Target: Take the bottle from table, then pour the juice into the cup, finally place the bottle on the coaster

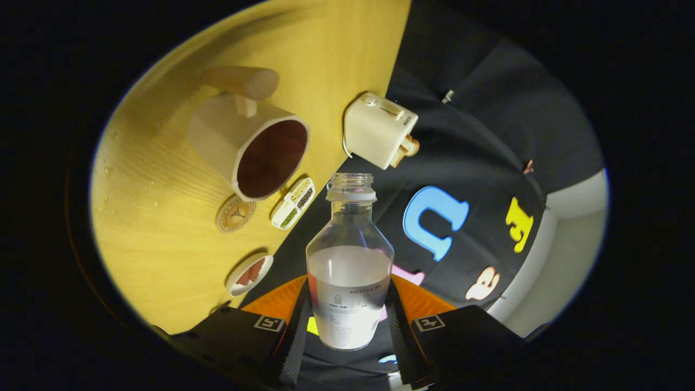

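Gripper point(348, 312): I read it as closed on the bottle, one finger pressed to each side of the lower body, no gap on either flank.
Fingers point(296, 320): narrowed to the bottle's width; they touch the label band and nothing else that I can see.
Bottle point(350, 266): clear plastic, cap off, open mouth pointing away from me along the fingers. Pale cloudy juice fills the lower body up to the shoulder; the neck is empty.
View: rolled hard over, so the table point(163, 228) stands as a yellow wooden slab to one side of the bottle and the dark cloth wall to the other.
Cup point(255, 149): cream mug with a handle, dark inside, standing on the table beyond the fingers, its opening turned toward the bottle's neck. The bottle mouth sits near the rim but apart from it.
Coaster point(235, 214): small round disc flat on the table, just beside the cup's rim.
Other items: a white toaster point(380, 129) with toast showing, at the table edge past the bottle mouth; a small rectangular packet point(294, 202) between coaster and bottle; a small round dish point(249, 274) nearer the fingers.
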A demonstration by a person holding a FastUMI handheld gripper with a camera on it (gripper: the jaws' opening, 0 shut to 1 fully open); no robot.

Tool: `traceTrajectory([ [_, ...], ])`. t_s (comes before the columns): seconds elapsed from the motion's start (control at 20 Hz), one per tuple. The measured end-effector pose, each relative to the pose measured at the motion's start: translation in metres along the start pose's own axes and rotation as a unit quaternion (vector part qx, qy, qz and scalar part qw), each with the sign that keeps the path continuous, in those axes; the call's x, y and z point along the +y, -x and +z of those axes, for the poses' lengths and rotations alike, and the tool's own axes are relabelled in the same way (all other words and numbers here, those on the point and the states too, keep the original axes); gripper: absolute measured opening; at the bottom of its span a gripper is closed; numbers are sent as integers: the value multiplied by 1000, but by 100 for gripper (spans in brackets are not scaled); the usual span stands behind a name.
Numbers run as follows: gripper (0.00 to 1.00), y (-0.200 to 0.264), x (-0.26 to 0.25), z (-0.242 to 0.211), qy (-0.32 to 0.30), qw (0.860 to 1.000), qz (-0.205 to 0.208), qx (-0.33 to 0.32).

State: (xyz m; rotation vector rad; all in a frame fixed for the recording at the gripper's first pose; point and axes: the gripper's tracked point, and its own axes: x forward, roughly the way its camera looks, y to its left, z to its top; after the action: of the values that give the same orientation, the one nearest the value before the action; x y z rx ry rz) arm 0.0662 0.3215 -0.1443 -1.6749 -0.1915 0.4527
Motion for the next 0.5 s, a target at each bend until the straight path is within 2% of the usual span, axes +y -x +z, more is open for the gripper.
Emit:
traceTrajectory([
  [0.1,71,1,10,-7,-97,995,25,26],
  [0.2,71,7,21,-1,-211,976,52,34],
  [0.3,71,10,22,5,-289,955,63,31],
  [0.4,71,12,23,7,-356,931,72,32],
  [0.5,71,14,21,7,-439,894,79,38],
])
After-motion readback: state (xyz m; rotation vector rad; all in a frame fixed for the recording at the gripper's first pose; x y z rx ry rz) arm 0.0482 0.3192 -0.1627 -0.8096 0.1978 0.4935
